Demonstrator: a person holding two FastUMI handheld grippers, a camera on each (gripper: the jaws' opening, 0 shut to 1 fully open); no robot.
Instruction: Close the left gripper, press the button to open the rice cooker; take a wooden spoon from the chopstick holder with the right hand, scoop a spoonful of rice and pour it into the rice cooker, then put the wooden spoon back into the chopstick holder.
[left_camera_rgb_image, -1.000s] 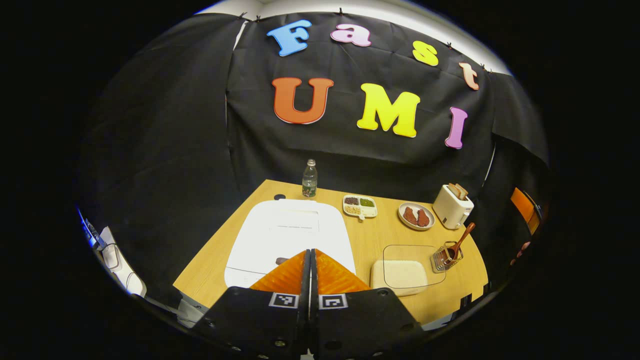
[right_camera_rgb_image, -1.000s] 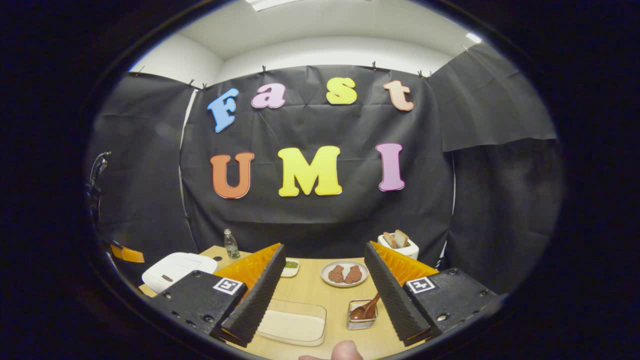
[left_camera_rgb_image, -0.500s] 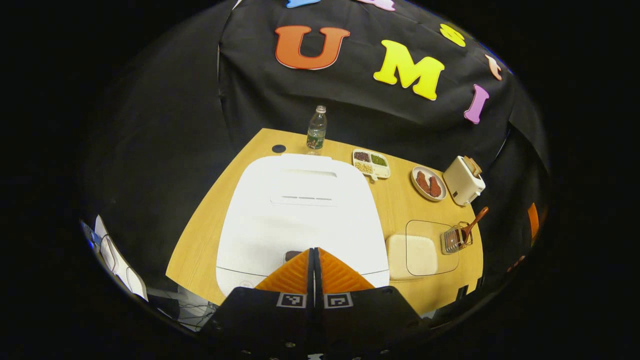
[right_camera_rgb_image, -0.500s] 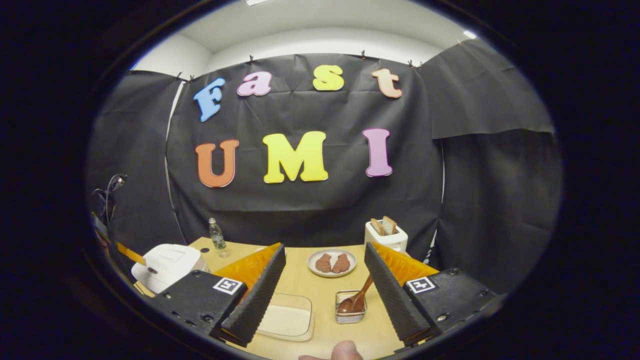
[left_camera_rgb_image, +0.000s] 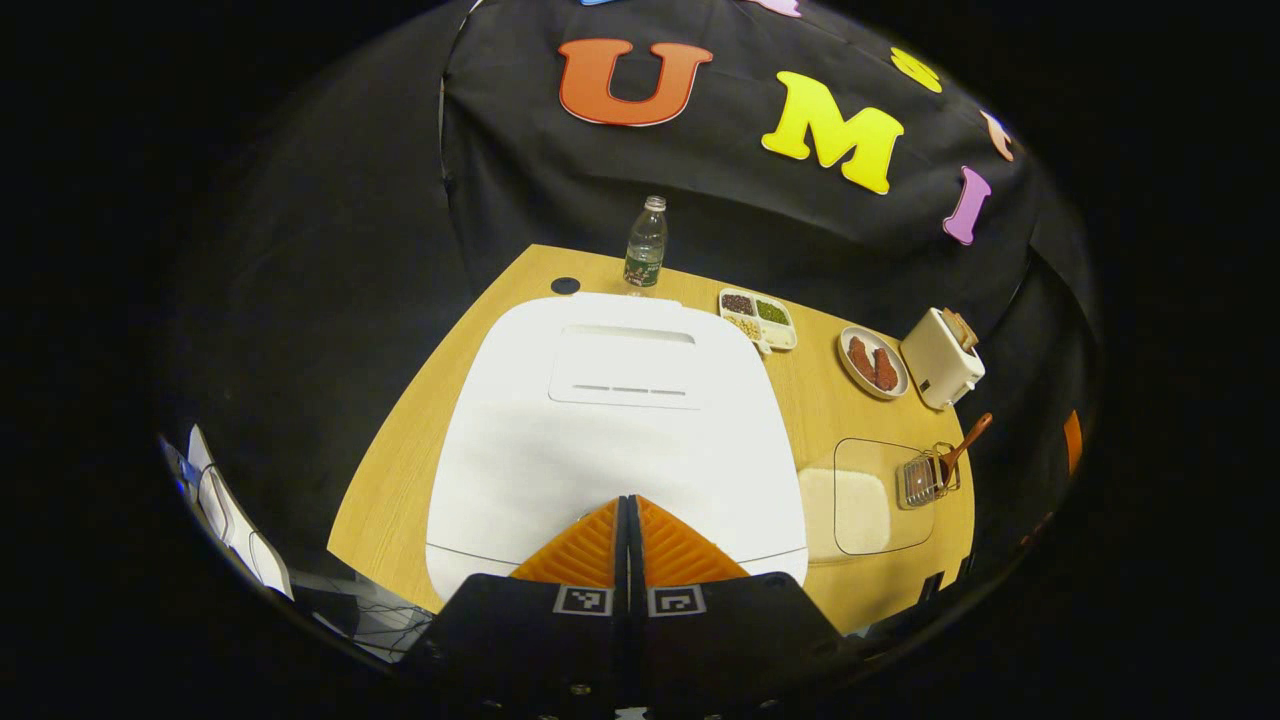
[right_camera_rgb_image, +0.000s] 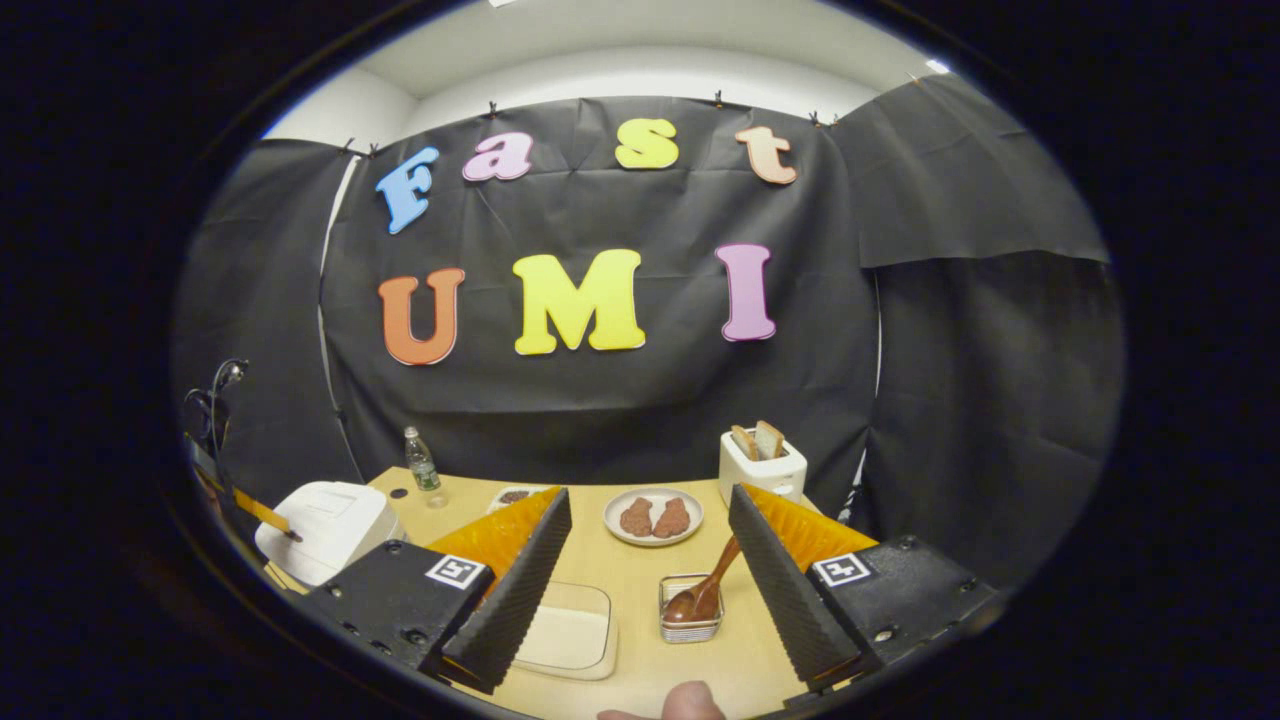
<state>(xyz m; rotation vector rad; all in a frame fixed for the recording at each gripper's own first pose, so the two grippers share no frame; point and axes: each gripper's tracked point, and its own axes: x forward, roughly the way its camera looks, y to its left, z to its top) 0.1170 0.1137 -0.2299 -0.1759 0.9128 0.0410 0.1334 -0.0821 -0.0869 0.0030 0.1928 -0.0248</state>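
Observation:
The white rice cooker (left_camera_rgb_image: 610, 430) stands with its lid down at the table's left. My left gripper (left_camera_rgb_image: 628, 502) is shut, empty, with its tips down on the lid's front edge; the button is hidden under them. In the right gripper view the cooker (right_camera_rgb_image: 325, 515) stands far left. A wooden spoon (right_camera_rgb_image: 705, 590) leans in the wire chopstick holder (right_camera_rgb_image: 688, 628), bowl down. My right gripper (right_camera_rgb_image: 648, 492) hangs open above and short of it, holding nothing. A clear container of rice (right_camera_rgb_image: 570, 630) lies left of the holder. The left gripper view shows the spoon (left_camera_rgb_image: 965, 445), holder (left_camera_rgb_image: 925, 478) and rice (left_camera_rgb_image: 865, 500) at right.
Along the back of the wooden table (left_camera_rgb_image: 800, 400) stand a water bottle (left_camera_rgb_image: 645, 245), a divided dish of beans (left_camera_rgb_image: 758, 318), a plate with two brown pieces (left_camera_rgb_image: 872, 362) and a white toaster with bread (left_camera_rgb_image: 940, 355). A person's fingertip (right_camera_rgb_image: 690, 700) shows at the bottom edge.
My left gripper, still shut, has come down and forward onto the cooker's front; the dark button seen before is now covered by its tips. The right gripper drifted slightly, staying open.

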